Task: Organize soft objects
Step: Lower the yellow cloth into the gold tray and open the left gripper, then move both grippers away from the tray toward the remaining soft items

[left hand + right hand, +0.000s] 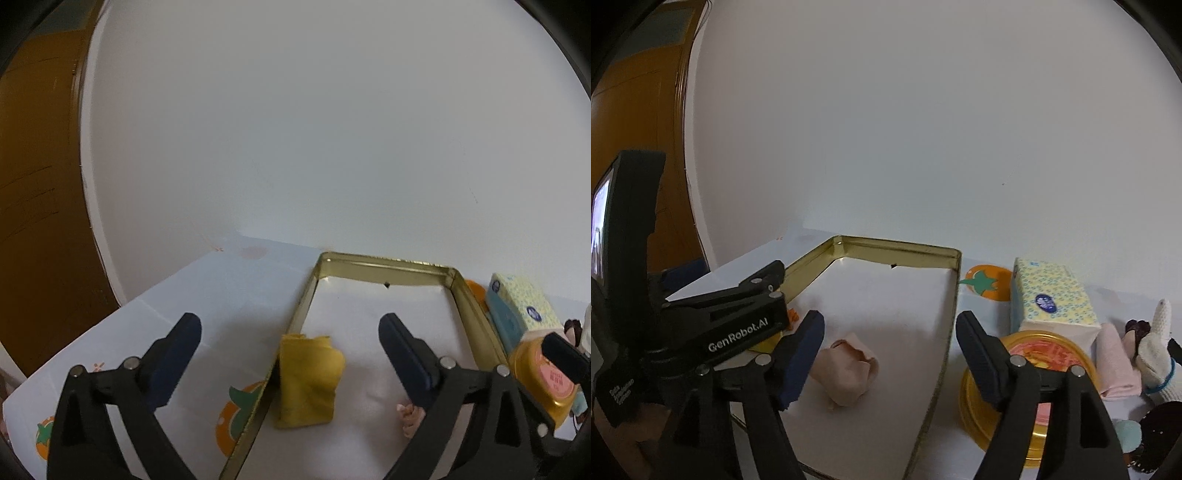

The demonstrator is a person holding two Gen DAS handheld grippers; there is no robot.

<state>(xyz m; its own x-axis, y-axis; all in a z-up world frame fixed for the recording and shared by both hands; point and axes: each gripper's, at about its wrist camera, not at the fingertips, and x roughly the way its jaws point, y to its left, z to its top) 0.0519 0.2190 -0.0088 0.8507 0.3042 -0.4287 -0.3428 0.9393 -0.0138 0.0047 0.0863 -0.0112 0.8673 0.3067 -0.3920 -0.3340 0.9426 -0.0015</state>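
A gold-rimmed tray (384,263) (894,246) with a white liner lies on the table. A folded yellow cloth (308,384) rests inside it against the left rim, below and between the fingers of my left gripper (290,322), which is open and holds nothing. A crumpled pink cloth (849,373) lies on the liner nearer the middle, just inside the left finger of my right gripper (890,322), which is open and touches nothing. In the left wrist view only an edge of the pink cloth (408,417) shows. In the right wrist view the left gripper (738,314) hides most of the yellow cloth (768,344).
Right of the tray stand a tissue pack (524,310) (1052,299) and a round gold tin (543,380) (1049,356). Further right lie a folded pink cloth (1115,365), a white knitted toy (1156,354) and other small soft items. A white wall rises behind, and a wooden door (37,221) stands at the left.
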